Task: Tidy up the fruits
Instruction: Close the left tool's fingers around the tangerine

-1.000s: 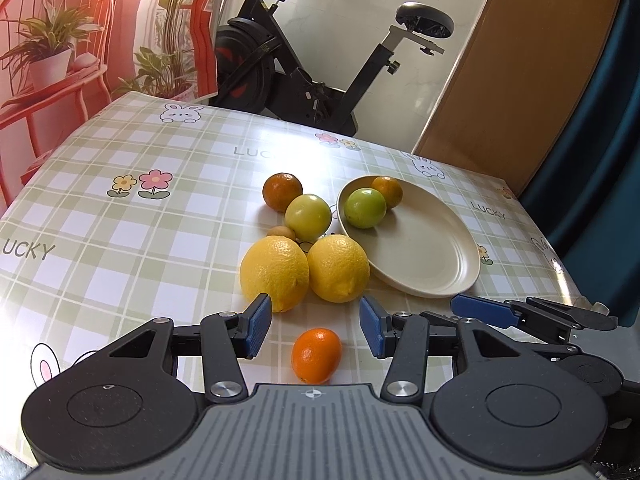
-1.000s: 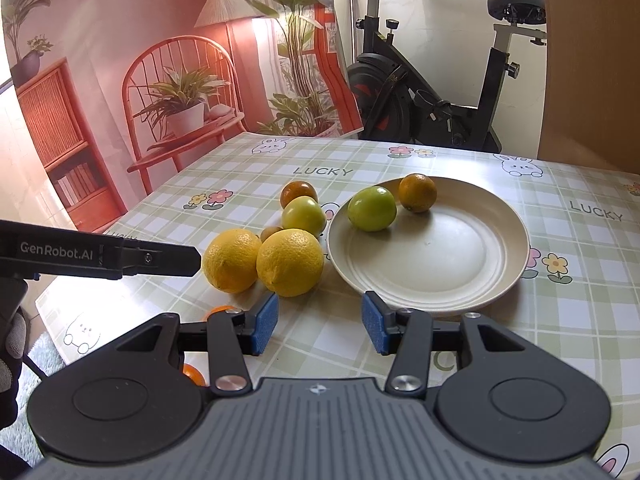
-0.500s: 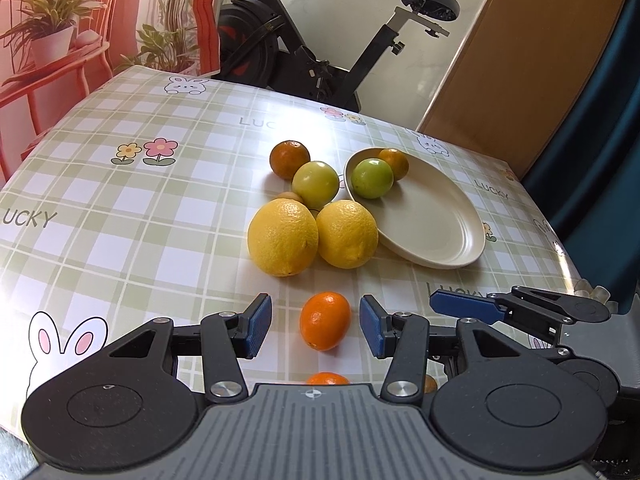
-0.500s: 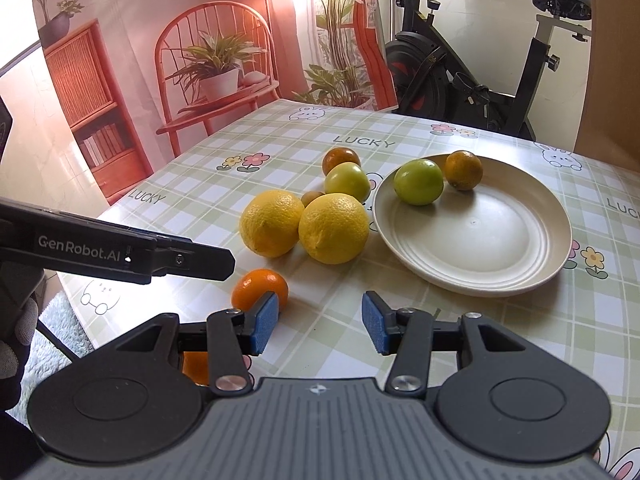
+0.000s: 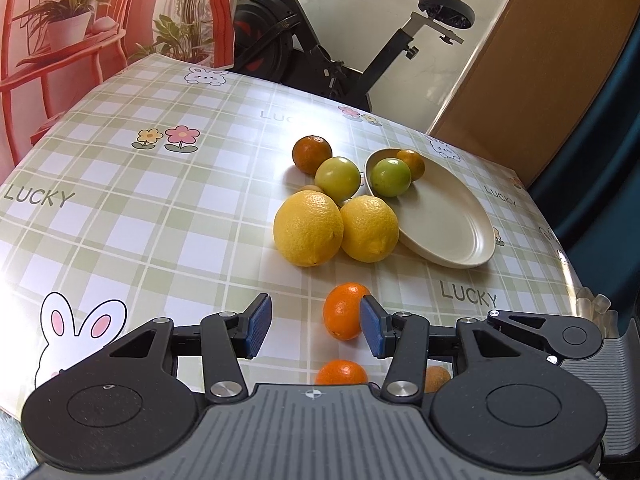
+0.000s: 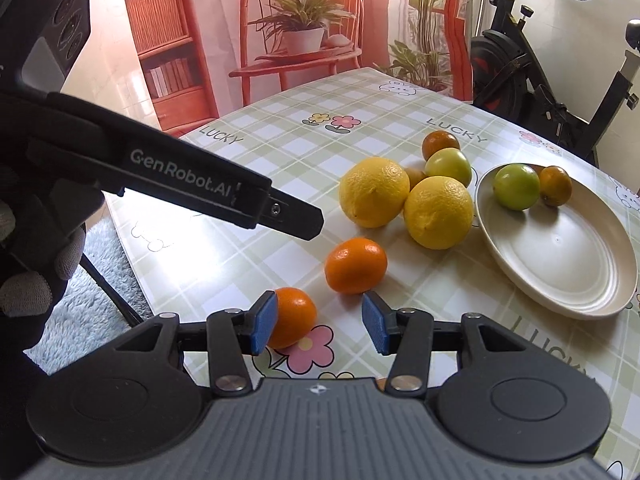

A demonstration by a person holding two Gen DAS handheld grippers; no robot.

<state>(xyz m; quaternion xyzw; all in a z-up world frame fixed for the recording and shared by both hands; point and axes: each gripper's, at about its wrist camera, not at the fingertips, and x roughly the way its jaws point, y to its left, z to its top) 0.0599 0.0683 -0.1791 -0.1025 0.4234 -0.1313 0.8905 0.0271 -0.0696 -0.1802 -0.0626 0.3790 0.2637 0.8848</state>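
Note:
A cream plate (image 5: 452, 224) (image 6: 560, 256) holds a green fruit (image 5: 390, 177) (image 6: 516, 186) and a small orange (image 6: 555, 185). Beside it on the checked tablecloth lie two lemons (image 5: 308, 229) (image 6: 438, 212), a green fruit (image 5: 337, 179), and a dark orange (image 5: 312, 154). Nearer me lie two mandarins (image 6: 355, 265) (image 6: 294, 322). My left gripper (image 5: 316, 326) is open, with a mandarin (image 5: 344, 316) just ahead by its right pad. My right gripper (image 6: 320, 328) is open over the nearer mandarin, by its left pad.
An exercise bike (image 5: 320, 52) stands past the table's far edge. A red chair with a potted plant (image 6: 300, 36) stands at the left. The left gripper's body (image 6: 180, 176) crosses the right wrist view. A grey rug (image 6: 92, 288) lies below the table's near edge (image 6: 132, 272).
Both grippers have pulled back toward the near edge and swung left. The two near mandarins have come into view between the pads. The fruit has not moved.

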